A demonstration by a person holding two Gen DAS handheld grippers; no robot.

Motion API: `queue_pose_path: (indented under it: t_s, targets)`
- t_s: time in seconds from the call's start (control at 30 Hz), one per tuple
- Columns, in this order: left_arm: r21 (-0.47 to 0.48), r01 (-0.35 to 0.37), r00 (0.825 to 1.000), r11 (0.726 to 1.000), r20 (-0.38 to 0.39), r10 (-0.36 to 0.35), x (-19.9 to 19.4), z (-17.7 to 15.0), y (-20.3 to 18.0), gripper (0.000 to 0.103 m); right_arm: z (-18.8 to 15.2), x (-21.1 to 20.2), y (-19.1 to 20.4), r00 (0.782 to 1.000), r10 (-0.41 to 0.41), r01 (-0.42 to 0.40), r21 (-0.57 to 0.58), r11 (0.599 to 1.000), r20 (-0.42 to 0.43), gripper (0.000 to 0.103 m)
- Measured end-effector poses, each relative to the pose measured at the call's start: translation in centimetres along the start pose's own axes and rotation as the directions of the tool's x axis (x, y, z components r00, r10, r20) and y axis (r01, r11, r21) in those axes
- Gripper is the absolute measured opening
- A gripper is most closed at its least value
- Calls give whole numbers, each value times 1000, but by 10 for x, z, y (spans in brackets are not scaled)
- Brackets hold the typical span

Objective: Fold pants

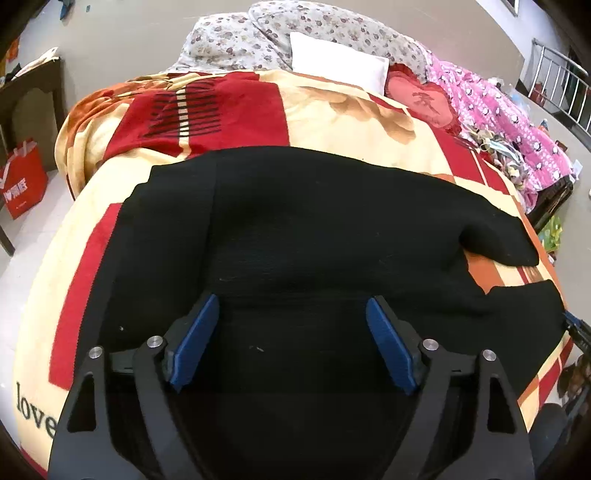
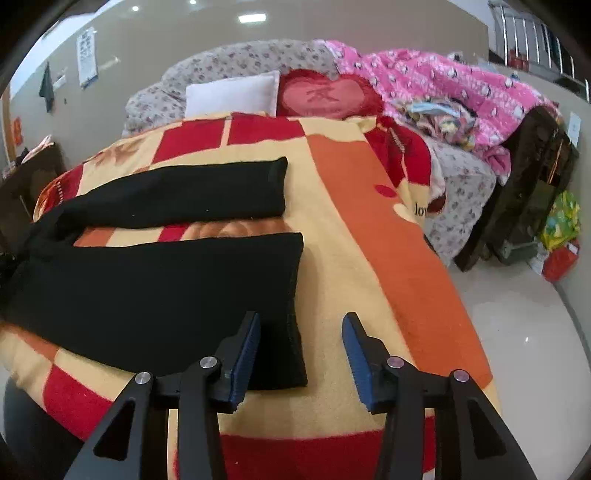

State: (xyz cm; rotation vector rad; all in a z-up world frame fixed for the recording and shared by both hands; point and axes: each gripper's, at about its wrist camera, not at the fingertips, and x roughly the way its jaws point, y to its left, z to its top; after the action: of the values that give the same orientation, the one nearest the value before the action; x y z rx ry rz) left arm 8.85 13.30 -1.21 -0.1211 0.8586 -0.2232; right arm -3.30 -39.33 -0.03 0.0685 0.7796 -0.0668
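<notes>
Black pants (image 1: 295, 221) lie spread flat on a red, cream and orange blanket (image 1: 332, 114) on the bed. In the left wrist view the waist end is near me and both legs run off to the right. My left gripper (image 1: 291, 306) is open and empty, hovering over the waist area. In the right wrist view the two legs (image 2: 166, 273) lie side by side with a gap between them. My right gripper (image 2: 301, 321) is open and empty, straddling the near leg's hem corner (image 2: 295, 350).
A white pillow (image 2: 232, 94), a red heart cushion (image 2: 325, 96), a floral quilt (image 1: 314, 33) and a pink quilt (image 2: 443, 85) lie at the head and far side of the bed. A red bag (image 1: 22, 181) and a dark cabinet (image 2: 535, 177) stand on the floor.
</notes>
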Motion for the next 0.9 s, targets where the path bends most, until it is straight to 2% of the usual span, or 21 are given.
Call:
queue_pose_path:
  t_s: [0.07,0.13,0.17,0.23,0.27,0.3,0.33,0.4,0.43,0.47,0.53,0.57,0.7,0.8,0.9]
  targets:
    - [-24,35,999,999,20,-34,-3,-1,5,82,10,-6,-3,1000,6,-6,38,999,-3,41]
    - [-51,61,998,997,36,-60,-5,-2,10,82,22,-18,0,995,21,-27,53,998,98,41]
    - [-58,70,997,996,41,-68,-6,-2,11,82,31,-27,9,986,47,-52,28,998,163,41]
    - [-57,73,996,996,48,-70,-7,-2,11,82,39,-26,28,980,97,-93,-31,995,177,41]
    - [-59,73,996,996,52,-70,-7,-3,11,82,43,-18,43,978,161,-151,-77,986,133,41]
    - [-61,76,996,995,53,-73,-8,-3,12,82,43,-11,51,978,183,-173,-98,980,98,41]
    - [-61,80,996,995,53,-76,-8,-4,12,82,41,2,61,985,166,-160,-126,979,36,41]
    - [-62,88,995,994,52,-85,-9,-4,13,82,33,27,61,997,30,-40,-151,988,-67,42]
    - [-61,88,995,994,51,-85,-9,-4,13,82,29,33,50,997,19,-28,-110,994,-80,42]
    - [-61,86,995,994,51,-83,-9,-5,13,82,29,30,39,997,57,-59,-44,997,-53,42]
    - [-50,72,997,996,45,-69,-8,-5,11,82,36,27,22,989,122,-117,64,991,-79,42]
    - [-42,61,997,997,42,-59,-8,-5,8,82,44,24,18,985,154,-146,92,985,-83,42]
    - [-1,11,1000,1000,29,-11,-5,-6,0,82,97,16,17,973,228,-229,130,965,19,42]
    - [3,5,1000,1000,27,-5,-5,-7,0,82,142,45,12,970,243,-244,198,949,29,42]
    - [-7,19,999,1000,30,-19,-5,-7,2,82,178,96,11,973,229,-210,278,937,-36,41]
